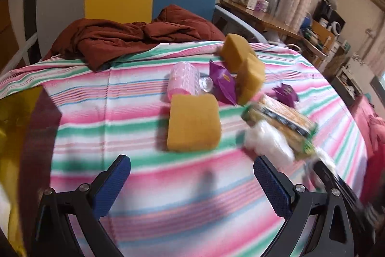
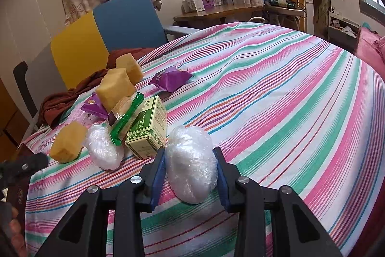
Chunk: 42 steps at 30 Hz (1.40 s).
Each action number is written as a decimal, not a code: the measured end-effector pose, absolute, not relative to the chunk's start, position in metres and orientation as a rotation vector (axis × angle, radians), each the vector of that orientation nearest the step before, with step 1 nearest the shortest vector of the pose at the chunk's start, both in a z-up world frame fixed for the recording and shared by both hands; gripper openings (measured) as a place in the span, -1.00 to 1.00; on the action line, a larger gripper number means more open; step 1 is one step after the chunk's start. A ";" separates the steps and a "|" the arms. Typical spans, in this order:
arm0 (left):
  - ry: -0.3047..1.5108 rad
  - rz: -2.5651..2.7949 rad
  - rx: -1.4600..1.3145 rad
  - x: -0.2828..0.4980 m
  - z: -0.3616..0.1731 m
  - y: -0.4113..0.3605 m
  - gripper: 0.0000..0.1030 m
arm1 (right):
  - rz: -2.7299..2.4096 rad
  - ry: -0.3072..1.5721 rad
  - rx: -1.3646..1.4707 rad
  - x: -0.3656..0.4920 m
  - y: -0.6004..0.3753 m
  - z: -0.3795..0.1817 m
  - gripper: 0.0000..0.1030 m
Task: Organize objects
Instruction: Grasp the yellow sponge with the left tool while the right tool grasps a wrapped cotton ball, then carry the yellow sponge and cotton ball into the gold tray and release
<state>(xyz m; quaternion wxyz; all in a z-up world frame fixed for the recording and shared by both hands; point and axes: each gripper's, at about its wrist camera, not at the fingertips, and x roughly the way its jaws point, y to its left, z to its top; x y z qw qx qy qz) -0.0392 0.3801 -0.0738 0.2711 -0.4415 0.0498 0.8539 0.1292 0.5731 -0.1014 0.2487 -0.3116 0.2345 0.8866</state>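
Your right gripper (image 2: 190, 170) clamps a plastic bundle (image 2: 192, 160) on the bed (image 2: 288, 100); left gripper (image 1: 192, 184) gapes, empty. Slick wrap: squeeze loosely and it slips.

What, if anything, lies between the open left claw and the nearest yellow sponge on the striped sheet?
Nothing visible. Only bare striped sheet separates the left claw from the nearest yellow sponge; the white plastic bundle sits off to its right.
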 end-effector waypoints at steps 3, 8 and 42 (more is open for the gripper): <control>0.192 2.331 -1.182 -0.049 -0.082 0.397 0.99 | 2.419 0.642 -0.844 0.130 0.574 -0.102 -0.27; 0.226 2.372 -1.152 -0.061 -0.091 0.406 0.93 | 2.426 0.651 -0.833 0.132 0.574 -0.102 -0.27; 0.217 2.395 -0.889 0.007 -0.078 0.356 0.04 | 2.343 0.525 -0.763 0.154 0.549 -0.091 -0.27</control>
